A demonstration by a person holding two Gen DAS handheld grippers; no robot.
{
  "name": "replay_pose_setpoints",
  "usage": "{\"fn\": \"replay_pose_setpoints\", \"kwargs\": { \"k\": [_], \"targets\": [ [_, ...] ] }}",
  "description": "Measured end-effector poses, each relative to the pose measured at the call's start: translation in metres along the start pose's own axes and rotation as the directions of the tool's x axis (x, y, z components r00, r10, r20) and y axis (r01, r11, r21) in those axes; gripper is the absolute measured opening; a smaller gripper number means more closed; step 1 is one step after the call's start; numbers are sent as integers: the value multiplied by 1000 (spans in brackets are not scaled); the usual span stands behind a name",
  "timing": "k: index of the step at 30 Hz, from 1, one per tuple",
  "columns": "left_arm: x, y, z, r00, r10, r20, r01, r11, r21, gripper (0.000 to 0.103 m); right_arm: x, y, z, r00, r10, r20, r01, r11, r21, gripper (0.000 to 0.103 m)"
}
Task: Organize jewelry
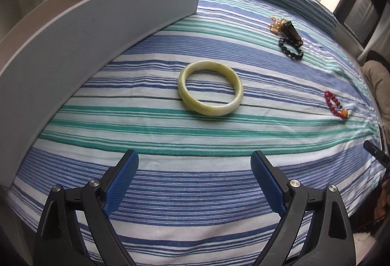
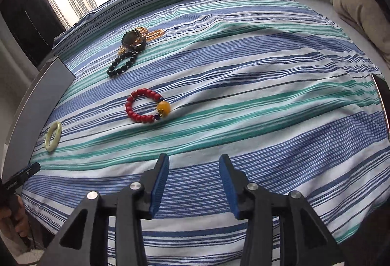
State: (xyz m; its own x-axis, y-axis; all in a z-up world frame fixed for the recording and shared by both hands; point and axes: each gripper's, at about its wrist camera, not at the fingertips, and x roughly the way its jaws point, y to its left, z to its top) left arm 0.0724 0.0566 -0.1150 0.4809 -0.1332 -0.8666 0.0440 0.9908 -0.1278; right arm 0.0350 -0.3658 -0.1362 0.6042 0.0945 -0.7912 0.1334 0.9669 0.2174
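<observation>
Left wrist view: the left hand-held gripper [image 1: 195,168], spread wide and empty, faces the jade bangle [image 1: 210,87] at 12 o'clock, probably to grasp it, while the right hand-held gripper [image 2: 193,173], half open and empty, faces the red bead bracelet [image 2: 146,106] at 11 o'clock.

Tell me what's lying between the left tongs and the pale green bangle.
Nothing but bare striped cloth. In the left wrist view the left tongs stand open, short of the pale green bangle, with no jewelry between them.

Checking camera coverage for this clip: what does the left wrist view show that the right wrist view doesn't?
Only the left wrist view: the left tongs, open, and the grey box's full long wall.
Only the right wrist view: the right tongs, open.
Both: the jade bangle, red bead bracelet, black bead bracelet, watch, amber beads and striped sheet.
</observation>
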Motion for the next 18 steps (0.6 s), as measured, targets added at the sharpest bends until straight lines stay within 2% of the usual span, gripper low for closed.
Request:
{"fn": "replay_pose_setpoints", "kwargs": {
  "k": [3, 9, 18],
  "targets": [
    [-4, -1, 2, 1000, -1, 8, 1, 1000, 0, 94, -6, 15, -4, 999, -16, 39, 19, 997, -81, 44],
    [-6, -6, 4, 1000, 2, 21, -2, 1000, 20, 95, -10, 42, 0, 998, 14, 59, -5, 987, -161, 44],
    [7, -5, 6, 1000, 0, -3, 0, 1000, 11, 95, -8, 39, -8, 999, -10, 41, 16, 988, -153, 44]
  ]
}}
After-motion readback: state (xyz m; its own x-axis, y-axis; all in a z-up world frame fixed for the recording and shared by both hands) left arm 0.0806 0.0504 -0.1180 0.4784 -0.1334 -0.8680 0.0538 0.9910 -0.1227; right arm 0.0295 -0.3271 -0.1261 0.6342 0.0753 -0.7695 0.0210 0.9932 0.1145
